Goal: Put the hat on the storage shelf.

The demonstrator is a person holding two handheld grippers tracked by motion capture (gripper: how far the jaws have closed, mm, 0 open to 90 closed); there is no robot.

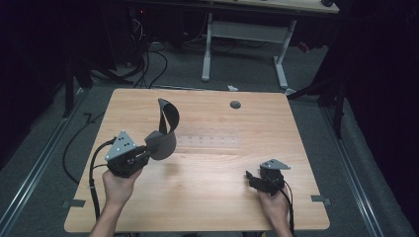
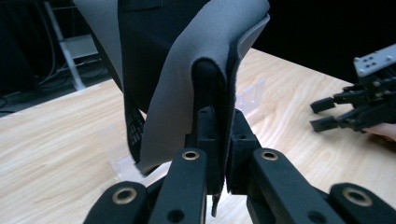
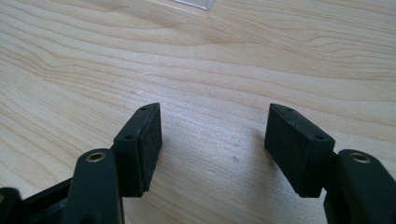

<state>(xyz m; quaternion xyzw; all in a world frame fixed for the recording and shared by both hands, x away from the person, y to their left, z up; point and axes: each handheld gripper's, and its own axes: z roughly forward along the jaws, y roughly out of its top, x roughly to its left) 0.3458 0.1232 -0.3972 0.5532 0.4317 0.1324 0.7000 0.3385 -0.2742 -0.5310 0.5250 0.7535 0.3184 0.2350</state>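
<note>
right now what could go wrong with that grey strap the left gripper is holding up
1. The left gripper pinches the grey strap only near one end; the rest curls up free above the table, so it could slip out or flop over.
2. The right gripper rests open with nothing between its pads, so nothing backs up the strap if it drops.

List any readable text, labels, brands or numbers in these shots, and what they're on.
None readable.
Grey strap held shut in the left gripper: plain fabric, no label showing.
Clear strip on the table: faint marks, too blurred to read.
Right gripper, open over bare wood: no markings on its pads.
Grey plates on both grippers: just holes, no print.
</note>
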